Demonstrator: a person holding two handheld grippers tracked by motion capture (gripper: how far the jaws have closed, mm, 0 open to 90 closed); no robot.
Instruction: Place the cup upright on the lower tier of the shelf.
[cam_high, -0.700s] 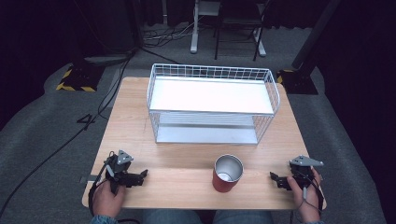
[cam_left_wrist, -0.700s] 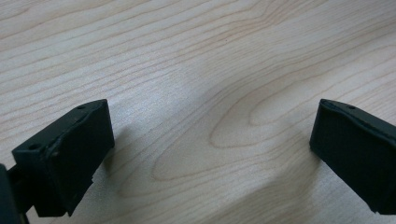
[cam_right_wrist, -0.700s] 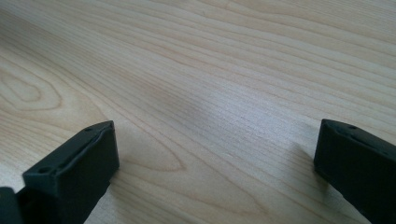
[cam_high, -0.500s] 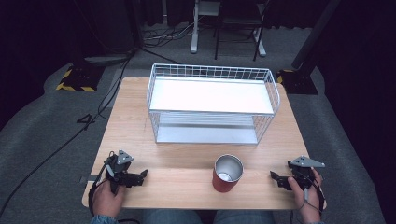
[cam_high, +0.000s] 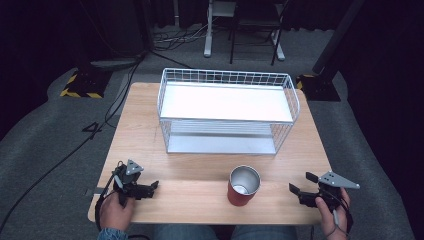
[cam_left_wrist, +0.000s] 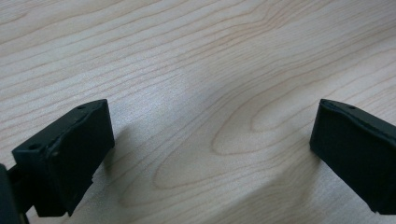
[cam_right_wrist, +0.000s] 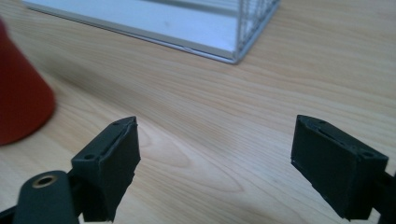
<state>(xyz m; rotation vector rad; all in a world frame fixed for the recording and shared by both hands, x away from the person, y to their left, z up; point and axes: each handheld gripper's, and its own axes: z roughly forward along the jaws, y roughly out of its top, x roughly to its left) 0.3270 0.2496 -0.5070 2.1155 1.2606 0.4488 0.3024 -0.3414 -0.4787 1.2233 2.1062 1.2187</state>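
With both your left gripper (cam_high: 148, 187) and right gripper (cam_high: 298, 191) spread and empty, the red cup (cam_high: 243, 185) standing between them near the surface (cam_high: 210, 165) front edge could tip if you approach sideways.

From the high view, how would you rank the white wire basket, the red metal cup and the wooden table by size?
1. wooden table
2. white wire basket
3. red metal cup
The gaps are plain, so nearness changes nothing.
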